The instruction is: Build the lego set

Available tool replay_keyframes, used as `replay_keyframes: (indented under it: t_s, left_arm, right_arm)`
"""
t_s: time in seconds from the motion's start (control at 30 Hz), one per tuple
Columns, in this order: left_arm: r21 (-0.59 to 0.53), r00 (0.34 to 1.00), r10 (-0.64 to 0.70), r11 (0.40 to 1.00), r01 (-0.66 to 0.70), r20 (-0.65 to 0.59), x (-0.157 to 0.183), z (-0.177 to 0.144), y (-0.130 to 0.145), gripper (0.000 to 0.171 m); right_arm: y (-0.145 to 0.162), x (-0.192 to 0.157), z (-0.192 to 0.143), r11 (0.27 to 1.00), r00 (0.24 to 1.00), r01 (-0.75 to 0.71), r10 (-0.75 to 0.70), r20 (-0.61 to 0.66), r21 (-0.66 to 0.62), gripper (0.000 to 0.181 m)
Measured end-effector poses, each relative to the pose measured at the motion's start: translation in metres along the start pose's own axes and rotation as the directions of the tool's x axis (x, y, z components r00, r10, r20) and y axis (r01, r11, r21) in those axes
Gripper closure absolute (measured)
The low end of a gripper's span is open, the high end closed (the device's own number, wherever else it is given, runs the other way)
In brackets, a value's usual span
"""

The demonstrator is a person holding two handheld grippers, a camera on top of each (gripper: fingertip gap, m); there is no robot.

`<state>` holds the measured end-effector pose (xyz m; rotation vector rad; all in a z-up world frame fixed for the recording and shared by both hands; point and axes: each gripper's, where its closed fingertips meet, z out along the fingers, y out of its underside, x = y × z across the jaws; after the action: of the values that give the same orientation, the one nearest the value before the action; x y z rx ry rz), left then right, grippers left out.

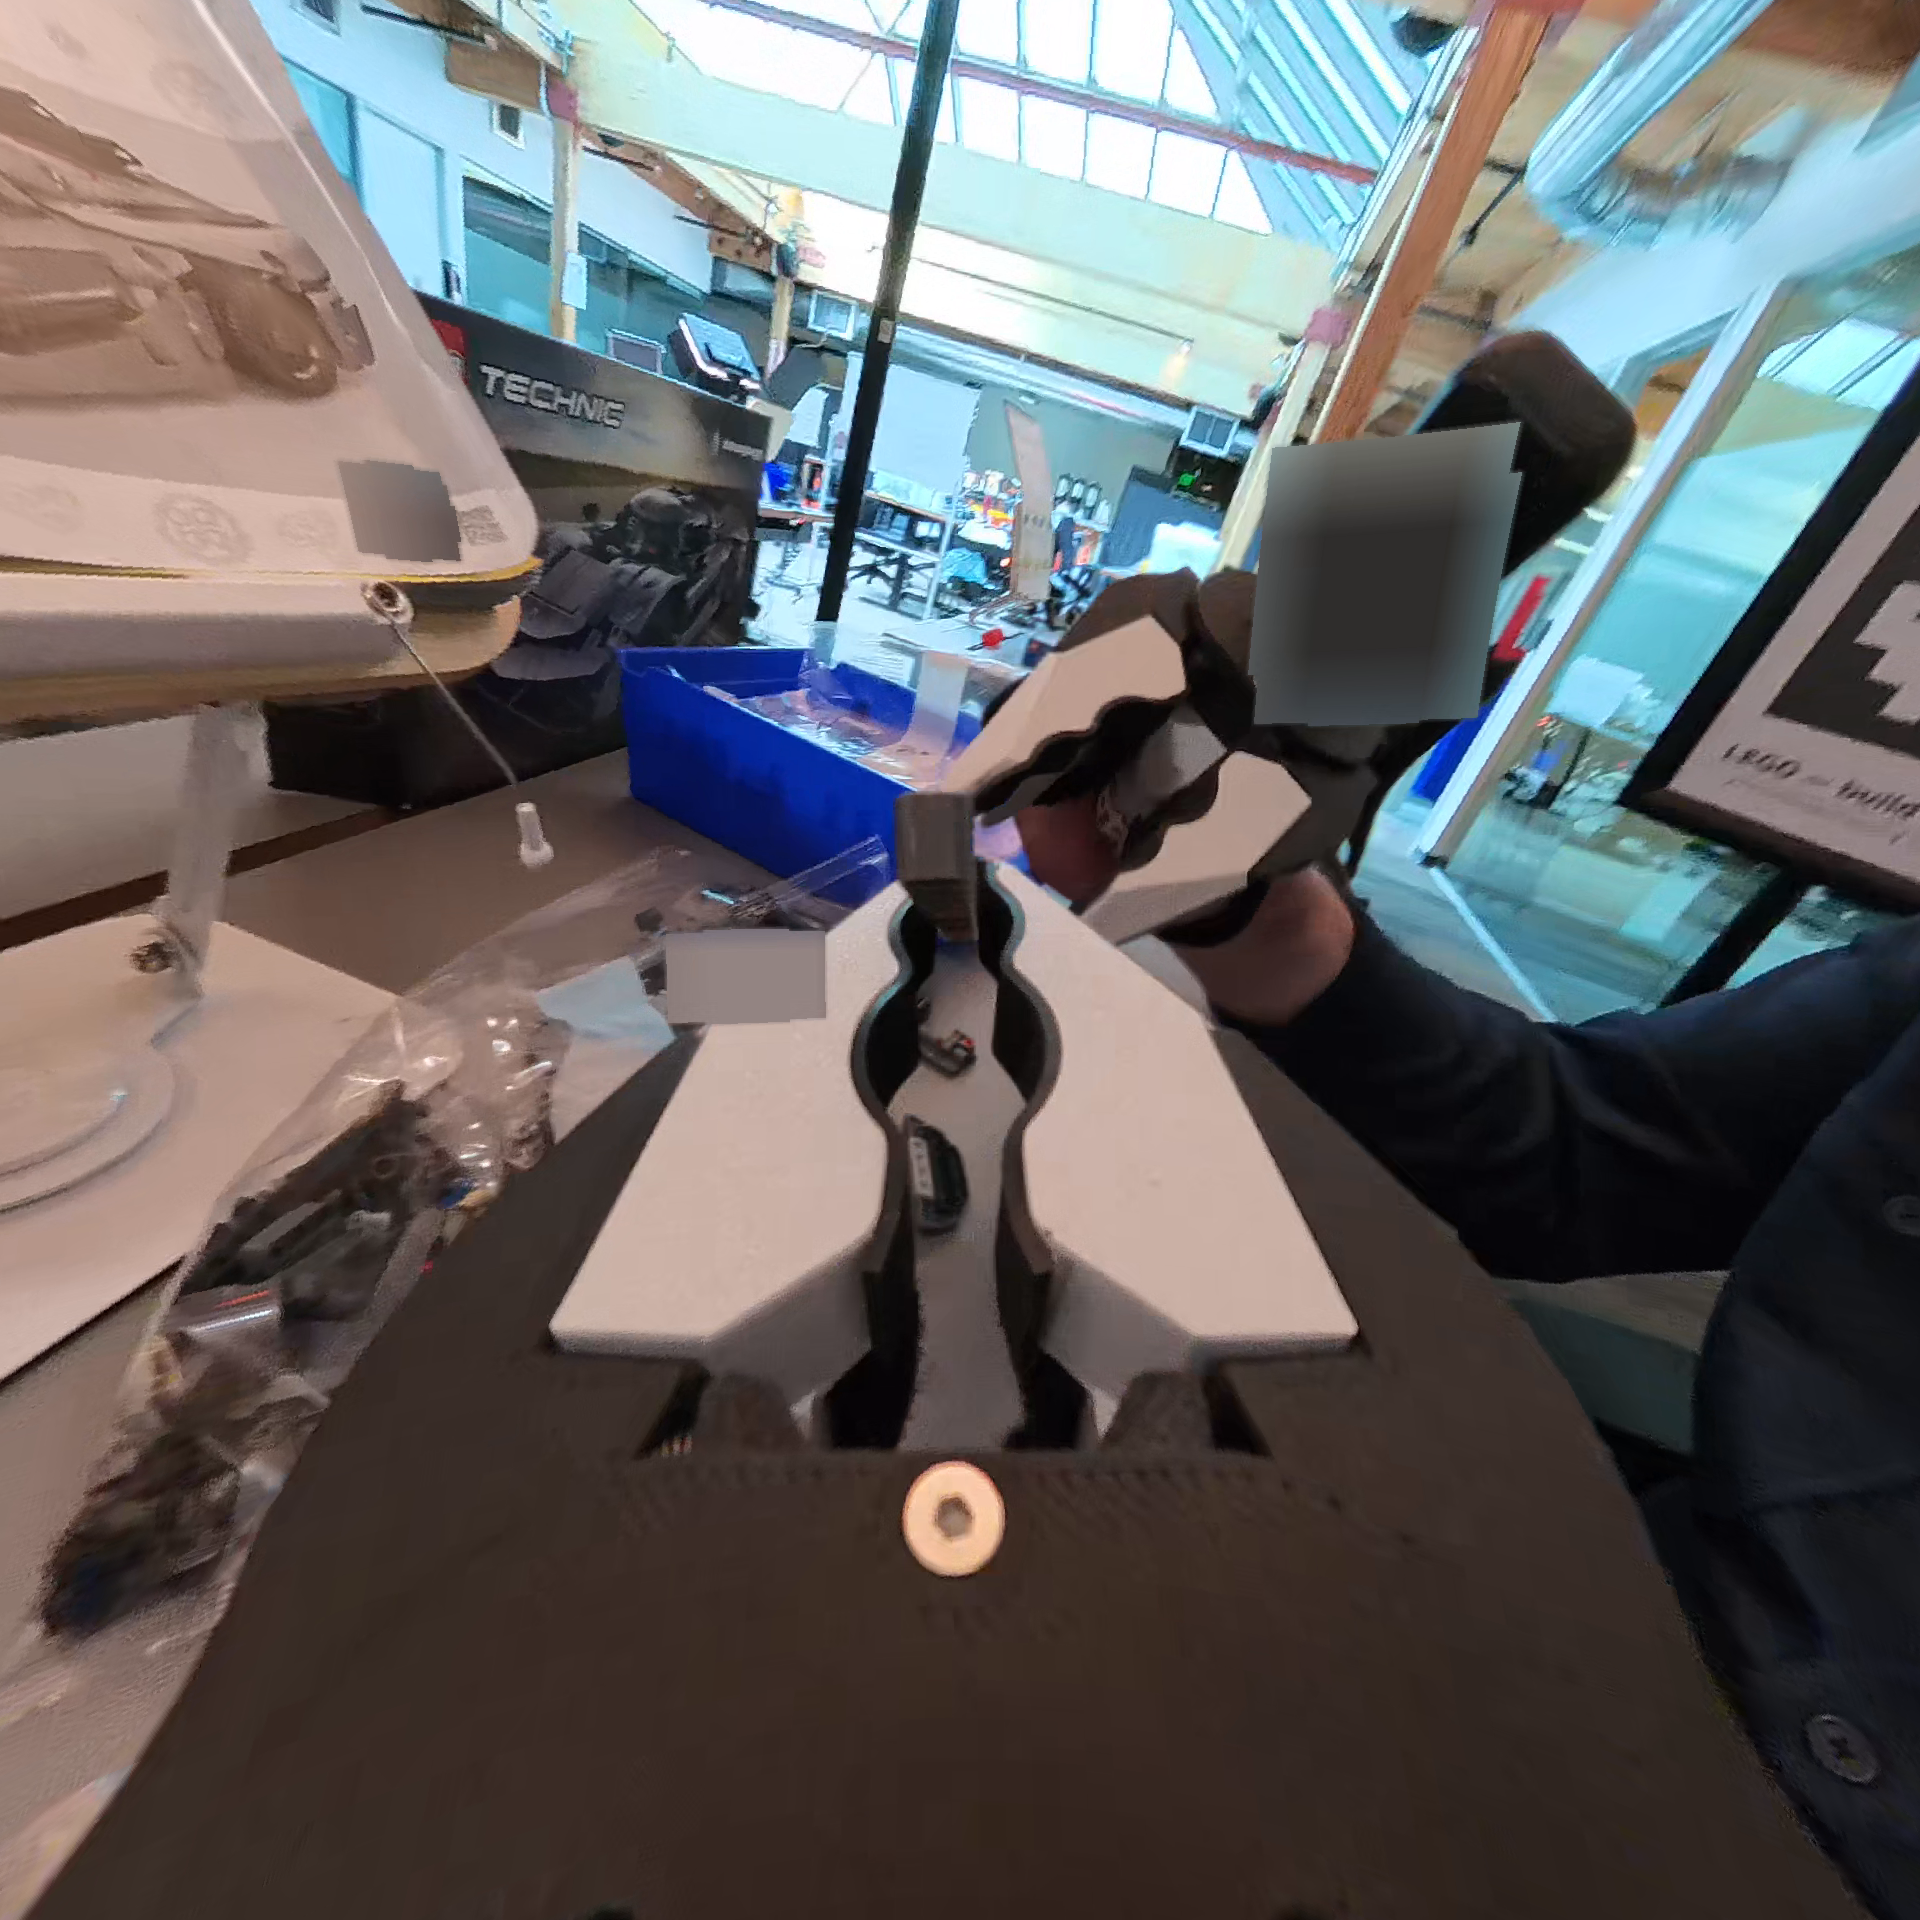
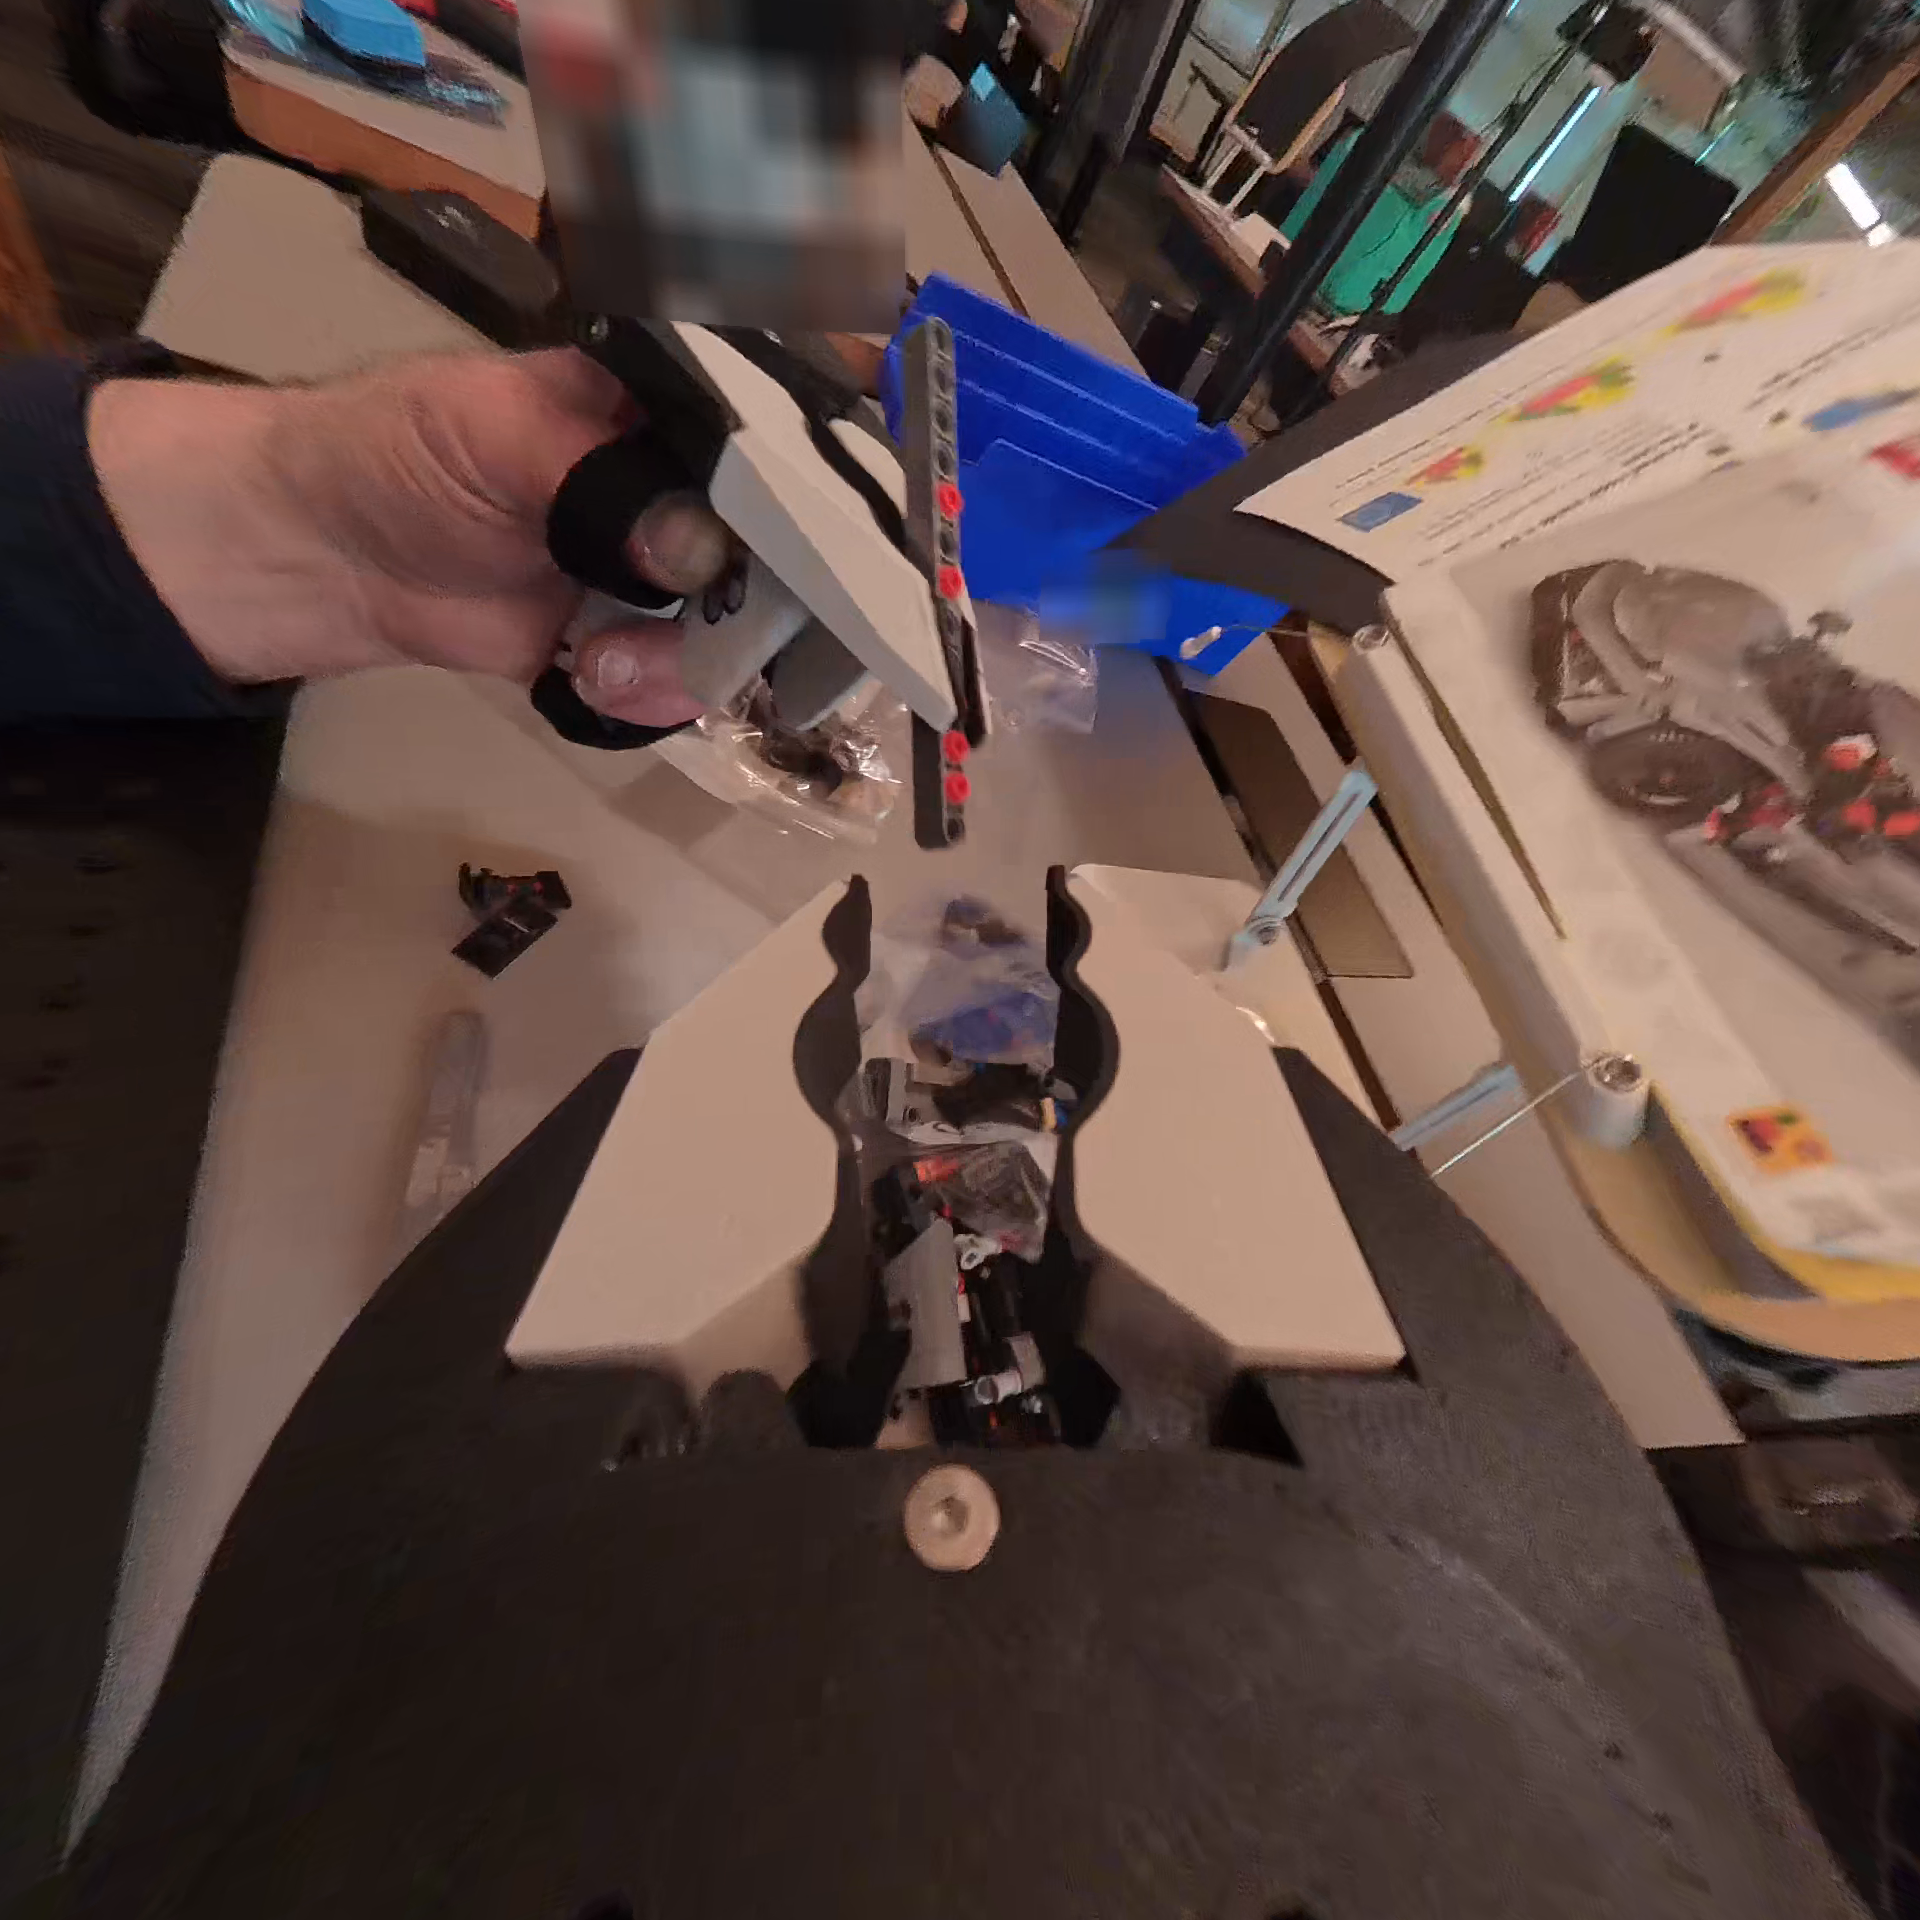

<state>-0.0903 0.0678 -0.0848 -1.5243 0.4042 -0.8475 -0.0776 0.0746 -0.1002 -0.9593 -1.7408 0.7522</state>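
Clearly the build is at an early sub-assembly step: the left gripper (image 2: 951, 665) is pinching a long dark grey plastic beam with a row of holes and red pins pushed into it (image 2: 940, 582), held up off the pale worktop (image 2: 343, 935) with its length running roughly vertical. From the left wrist view only the beam's end shows, clamped at the tips of that gripper's white fingers (image 1: 727, 1122).

The right gripper (image 2: 956, 904) is spread with nothing between its jaws, and it hovers over a clear plastic bag of mixed black, grey and blue small parts (image 2: 966, 1122) lying on the worktop. In the left wrist view it appears just beyond the beam's end, also raised above the worktop.

A small black assembled piece with a touch of red (image 2: 509, 914) lies apart on the worktop to the left, and a pale grey beam (image 2: 447, 1101), blurred, lies nearer the camera. The open printed instruction booklet on its white stand (image 2: 1621, 727) sits to the right, and a blue plastic bin (image 2: 1081, 457) stands behind the held beam.

My reading is that the next move is for the empty right gripper to fetch the next part, either from the bag or the loose black piece, and bring it to the beam. That calls for the left gripper to hold the beam steady while the part is lined up squarely with a hole or pin; which part the step requires cannot be told.
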Motion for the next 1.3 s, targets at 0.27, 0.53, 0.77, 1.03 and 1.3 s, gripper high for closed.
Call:
replay_keyframes:
  t_s: [0.27, 0.53, 0.77, 1.03, 1.3]
  left_arm:
    - [0.017, 0.996, -0.058, 0.998, 0.059, -0.072, 0.007, 0.009, 0.002, 0.167]
    - [0.120, 0.995, -0.088, 0.988, 0.094, -0.056, -0.002, -0.008, -0.015, 0.163]
    - [0.118, 0.997, -0.047, 0.992, 0.054, -0.066, 0.004, -0.007, -0.016, 0.167]
    - [0.055, 0.998, 0.044, 0.998, -0.042, -0.042, 0.011, -0.005, -0.011, 0.167]
    - [-0.079, 0.984, 0.164, 0.982, -0.169, -0.071, 0.025, 0.007, 0.009, 0.166]
  right_arm:
    - [0.002, -0.001, 0.014, 0.992, 0.987, 0.108, -0.115, -0.116, -0.069, 0.174]
    - [0.006, 0.008, 0.005, 0.998, 0.992, 0.047, -0.050, -0.118, -0.033, 0.174]
    - [0.006, 0.005, 0.005, 0.995, 0.989, 0.088, -0.092, -0.119, -0.037, 0.174]
    - [0.000, -0.008, -0.002, 0.999, 0.999, -0.010, 0.007, 0.051, 0.052, 0.165]
    - [0.002, -0.023, -0.009, 0.973, 0.938, -0.220, 0.191, 0.288, 0.072, 0.174]
